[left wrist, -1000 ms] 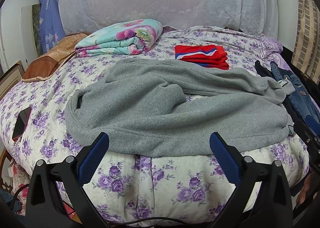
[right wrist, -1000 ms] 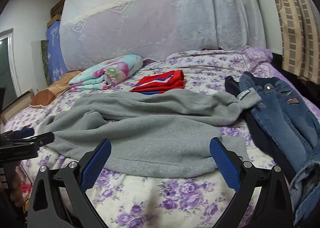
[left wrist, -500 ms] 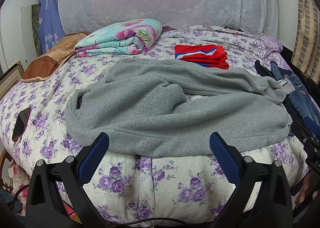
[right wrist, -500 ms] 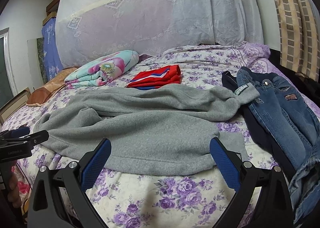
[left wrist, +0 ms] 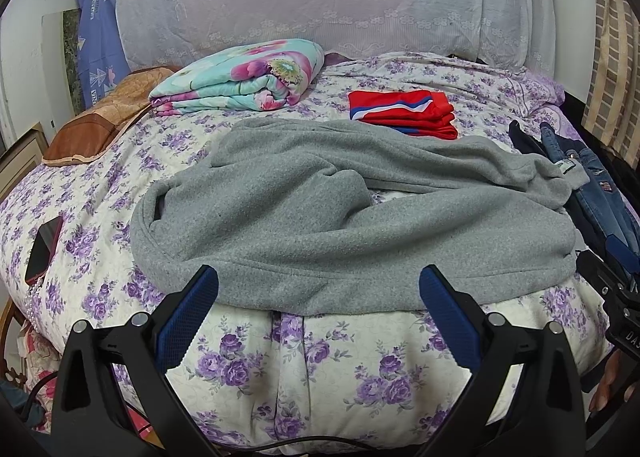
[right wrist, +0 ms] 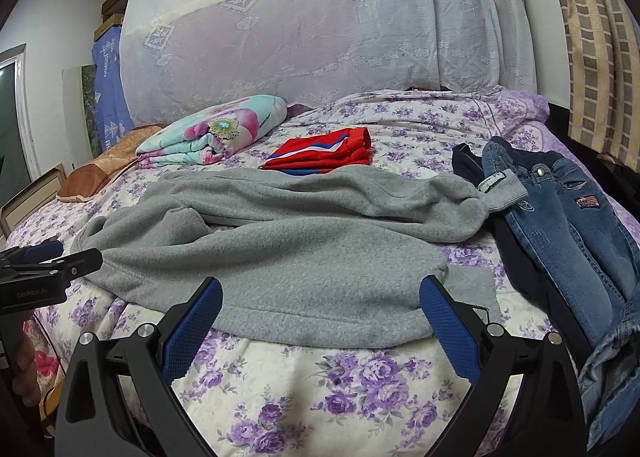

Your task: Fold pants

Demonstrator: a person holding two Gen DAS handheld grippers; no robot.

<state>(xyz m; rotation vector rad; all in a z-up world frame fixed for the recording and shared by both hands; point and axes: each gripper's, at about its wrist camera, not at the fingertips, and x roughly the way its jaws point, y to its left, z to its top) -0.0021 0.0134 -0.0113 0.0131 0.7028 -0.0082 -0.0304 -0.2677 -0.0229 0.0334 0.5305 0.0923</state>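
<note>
A bed [left wrist: 328, 369] with a purple-flowered cover carries grey fleece pants [left wrist: 340, 217] spread across its near half, blue jeans [right wrist: 576, 233] at right, folded red shorts [left wrist: 402, 113] and a floral quilt [left wrist: 240, 77] farther back, and a phone [left wrist: 42, 249] at left.

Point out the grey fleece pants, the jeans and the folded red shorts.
grey fleece pants [left wrist: 340, 225]: left wrist view, middle of the near leg.
jeans [right wrist: 568, 225]: right wrist view, upper leg below the waistband.
folded red shorts [right wrist: 320, 155]: right wrist view, top face by the stripe.
</note>
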